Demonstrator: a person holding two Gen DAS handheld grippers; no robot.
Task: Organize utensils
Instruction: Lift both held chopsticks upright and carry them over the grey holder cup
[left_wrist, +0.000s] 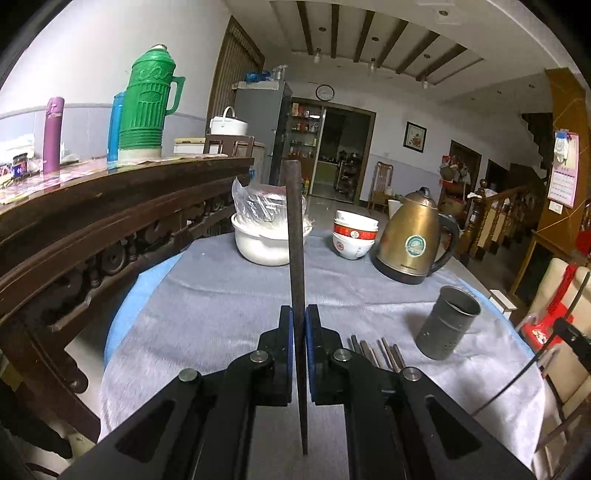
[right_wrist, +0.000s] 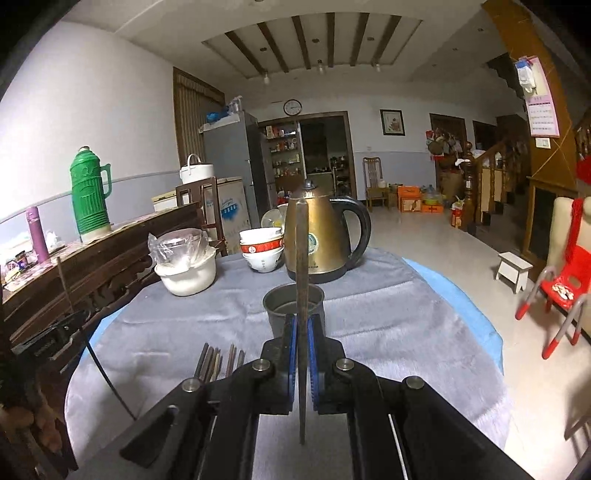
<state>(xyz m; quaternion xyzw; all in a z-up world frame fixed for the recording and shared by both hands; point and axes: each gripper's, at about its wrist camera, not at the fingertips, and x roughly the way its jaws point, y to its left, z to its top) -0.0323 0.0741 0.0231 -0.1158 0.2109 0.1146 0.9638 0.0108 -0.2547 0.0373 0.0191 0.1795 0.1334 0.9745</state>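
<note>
Chopstick (right_wrist: 303, 295) overlaps holder (right_wrist: 280, 301), right view only

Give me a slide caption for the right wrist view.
Right gripper clamps a chopstick upright before the metal cup.

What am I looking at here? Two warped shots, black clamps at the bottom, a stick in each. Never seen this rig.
There is no robot. A person holds one handheld two-finger gripper in each hand, and a fisheye camera on each looks forward along its fingers, hence the warping.

One picture comes from the left gripper, shut on a dark chopstick that stands upright. The other comes from the right gripper, shut on a second chopstick.

Both look across a table under a grey cloth. On it are a metal cup, probably the utensil holder, a bundle of loose chopsticks lying flat, a brass-coloured kettle, stacked bowls and a white pot holding a plastic bag.
</note>
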